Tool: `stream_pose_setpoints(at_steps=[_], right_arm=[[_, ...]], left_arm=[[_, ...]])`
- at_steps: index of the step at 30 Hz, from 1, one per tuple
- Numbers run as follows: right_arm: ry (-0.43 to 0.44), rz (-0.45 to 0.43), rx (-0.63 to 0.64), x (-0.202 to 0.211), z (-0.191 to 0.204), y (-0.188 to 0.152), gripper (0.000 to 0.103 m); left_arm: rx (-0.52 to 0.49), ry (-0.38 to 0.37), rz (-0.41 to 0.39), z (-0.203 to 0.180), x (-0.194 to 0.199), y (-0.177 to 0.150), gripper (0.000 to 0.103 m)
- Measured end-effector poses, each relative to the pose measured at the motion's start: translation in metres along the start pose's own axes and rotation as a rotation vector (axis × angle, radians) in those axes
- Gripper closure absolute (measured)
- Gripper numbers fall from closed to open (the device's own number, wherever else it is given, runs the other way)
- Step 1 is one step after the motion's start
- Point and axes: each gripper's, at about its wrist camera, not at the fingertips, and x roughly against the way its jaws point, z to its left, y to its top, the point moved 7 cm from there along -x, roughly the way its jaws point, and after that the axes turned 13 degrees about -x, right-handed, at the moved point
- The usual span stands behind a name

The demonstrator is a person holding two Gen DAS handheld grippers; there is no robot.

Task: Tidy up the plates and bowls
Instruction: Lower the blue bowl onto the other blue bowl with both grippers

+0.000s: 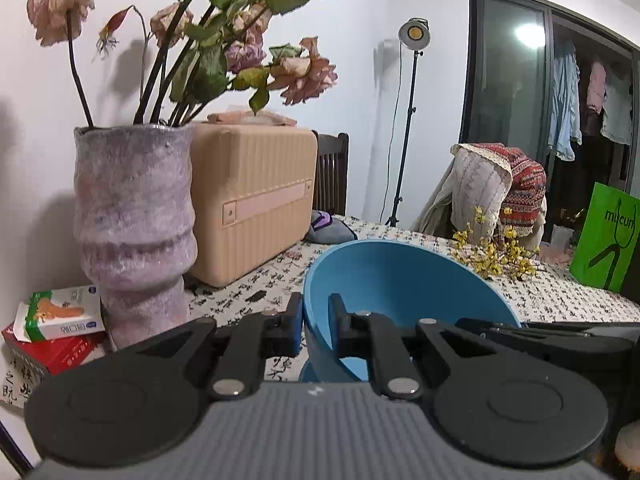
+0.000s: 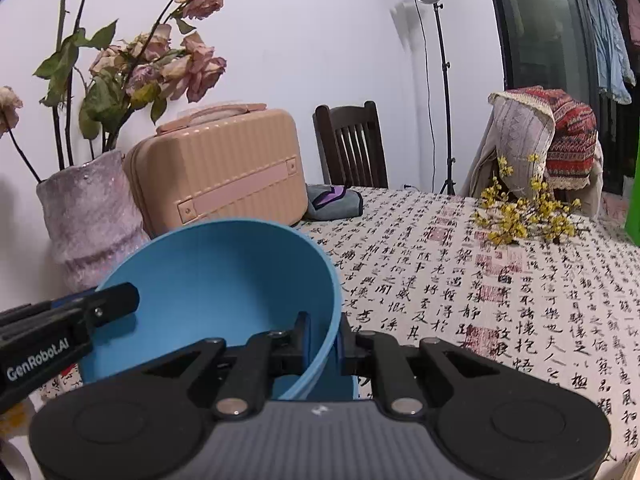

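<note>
I am in a lived-in home, at a dining table under a calligraphy-print cloth. On its far left stand a felt vase of wilted roses and a beige vanity case, with a dark wooden chair behind. Far right, laundry hangs beyond a glass door.

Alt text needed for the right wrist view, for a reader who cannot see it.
The right claw grips the rim of a tilted blue bowl, one finger inside and one outside, while the left claw reaches to the bowl's opposite edge. Behind stand a fuzzy vase of wilted roses and a peach case on a calligraphy-print tablecloth.
</note>
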Motion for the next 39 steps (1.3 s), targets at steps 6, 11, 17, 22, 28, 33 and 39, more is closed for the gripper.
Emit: stream_pose_setpoints(at_steps=[6, 11, 17, 22, 28, 33, 39], right_arm=[[-0.009, -0.003, 0.021, -0.002, -0.001, -0.006, 0.091], [-0.015, 0.013, 0.022, -0.005, -0.007, -0.013, 0.091], [-0.022, 0.026, 0.027, -0.009, -0.01, -0.02, 0.091], [-0.024, 0.033, 0.027, -0.012, -0.011, -0.022, 0.091], [-0.038, 0.02, 0.058, -0.013, -0.008, -0.024, 0.091], [-0.046, 0.015, 0.078, -0.013, -0.007, -0.025, 0.091], [-0.068, 0.007, 0.111, -0.015, -0.007, -0.029, 0.091]], left_arm=[[-0.041, 0.014, 0.016, -0.005, -0.003, -0.009, 0.09], [-0.016, -0.012, 0.038, -0.006, -0.008, -0.018, 0.09], [-0.027, -0.007, 0.047, -0.009, -0.01, -0.025, 0.09], [-0.028, -0.005, 0.053, -0.009, -0.012, -0.028, 0.09], [-0.04, 0.001, 0.061, -0.009, -0.012, -0.028, 0.089], [-0.032, -0.011, 0.074, -0.008, -0.014, -0.029, 0.09], [-0.042, -0.014, 0.087, -0.009, -0.018, -0.032, 0.09]])
